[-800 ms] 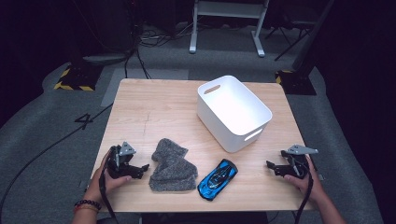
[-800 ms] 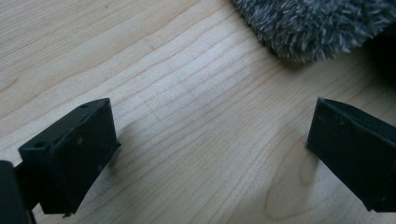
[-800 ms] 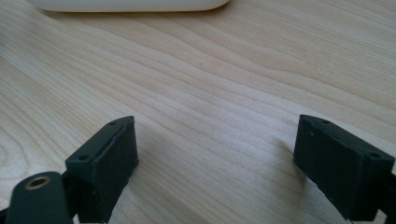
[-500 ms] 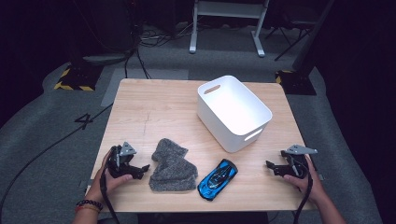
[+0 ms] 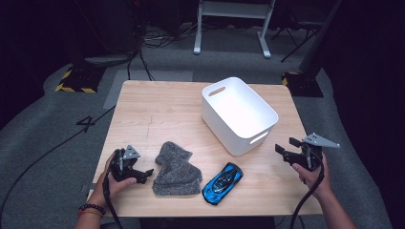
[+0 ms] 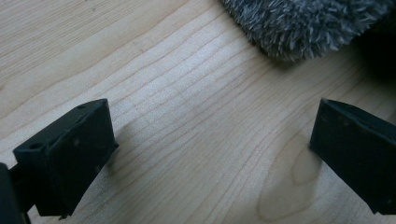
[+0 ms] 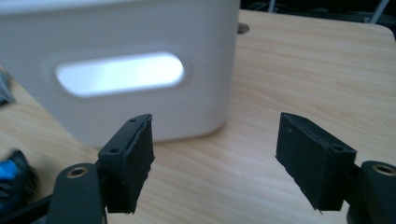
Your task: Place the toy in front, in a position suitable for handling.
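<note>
1. Nothing on the table (image 5: 157, 109) has shifted since the earlier high views: the grey cloth (image 5: 175, 169), the blue toy car (image 5: 222, 183) and the white bin (image 5: 239, 114) lie where they lay, and both hands sit in the same spots near the bottom of the frame.

2. Left gripper (image 5: 143, 174): at the lower left of the high view, resting low by the table's near edge, just beside the cloth's left side but not touching it. Its own view shows the jaws spread wide with bare wood between them and the cloth's fuzzy edge at the upper right (image 6: 303, 25), beyond the jaws.

3. Right gripper (image 5: 282, 150): at the lower right of the high view, held above the table's right edge, pointing toward the bin. In its own view the jaws stand apart with nothing between them; the bin's slotted handle wall (image 7: 119, 72) fills the upper left, and a sliver of the car shows at the lower left (image 7: 11, 175).

4. Progress, as I judge it: the work looks to be at its very start. The bin appears empty, the cloth and car lie loose in front of it, and neither is gripped. Likely left: grasp the cloth, grasp the car, and move each, probably into the bin.
</note>
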### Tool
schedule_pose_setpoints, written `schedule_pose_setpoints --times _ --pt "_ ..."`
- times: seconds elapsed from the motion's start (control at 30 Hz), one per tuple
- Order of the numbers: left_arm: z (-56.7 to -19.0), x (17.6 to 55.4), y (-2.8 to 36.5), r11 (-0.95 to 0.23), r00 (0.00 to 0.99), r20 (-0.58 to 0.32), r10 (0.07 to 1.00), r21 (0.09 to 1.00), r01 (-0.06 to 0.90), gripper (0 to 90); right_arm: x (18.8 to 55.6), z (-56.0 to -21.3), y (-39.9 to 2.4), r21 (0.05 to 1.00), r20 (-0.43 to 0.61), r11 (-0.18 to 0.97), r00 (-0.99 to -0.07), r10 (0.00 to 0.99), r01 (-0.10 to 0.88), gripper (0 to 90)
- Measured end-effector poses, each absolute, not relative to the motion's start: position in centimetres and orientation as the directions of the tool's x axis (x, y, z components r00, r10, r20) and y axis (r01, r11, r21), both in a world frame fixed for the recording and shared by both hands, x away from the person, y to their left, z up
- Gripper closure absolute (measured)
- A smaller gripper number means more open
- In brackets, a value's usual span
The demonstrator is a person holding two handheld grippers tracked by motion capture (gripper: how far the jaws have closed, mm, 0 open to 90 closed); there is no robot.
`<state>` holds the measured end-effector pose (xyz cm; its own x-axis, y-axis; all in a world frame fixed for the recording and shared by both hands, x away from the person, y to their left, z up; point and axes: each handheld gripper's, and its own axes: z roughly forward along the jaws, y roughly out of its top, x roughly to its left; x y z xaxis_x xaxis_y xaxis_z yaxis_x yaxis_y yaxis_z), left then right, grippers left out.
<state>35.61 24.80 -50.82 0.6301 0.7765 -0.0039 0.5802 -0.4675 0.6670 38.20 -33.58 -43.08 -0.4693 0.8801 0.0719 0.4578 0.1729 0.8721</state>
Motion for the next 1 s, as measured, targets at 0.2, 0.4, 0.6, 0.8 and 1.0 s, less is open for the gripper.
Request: schedule_pose_setpoints --times 0.2,0.4,0.6,0.8,1.0 --pt "-50.8 35.6 24.8 -0.466 0.626 -0.003 0.779 0.666 0.583 0.3 38.6 -39.2 -31.9 0.913 0.052 0.148 -0.469 0.882 0.381 24.0" --pt "-50.8 35.5 24.7 -0.463 0.623 -0.003 0.782 0.666 0.584 0.4 40.1 -38.1 -30.1 0.922 -0.012 0.175 -0.426 0.905 0.345 25.2" --pt "-50.8 35.6 24.7 -0.470 0.629 0.000 0.777 0.666 0.580 0.1 42.1 -38.3 -28.7 0.903 -0.064 0.208 -0.360 0.931 0.376 31.3" --pt "-50.8 35.6 24.8 -0.471 0.629 0.002 0.777 0.666 0.579 0.2 44.8 -38.8 -28.6 0.864 -0.102 0.245 -0.321 0.941 0.441 42.9" --pt "-50.8 35.7 24.7 -0.469 0.629 -0.001 0.778 0.665 0.581 0.1 46.5 -38.7 -29.1 0.830 -0.088 0.254 -0.333 0.939 0.497 43.5"
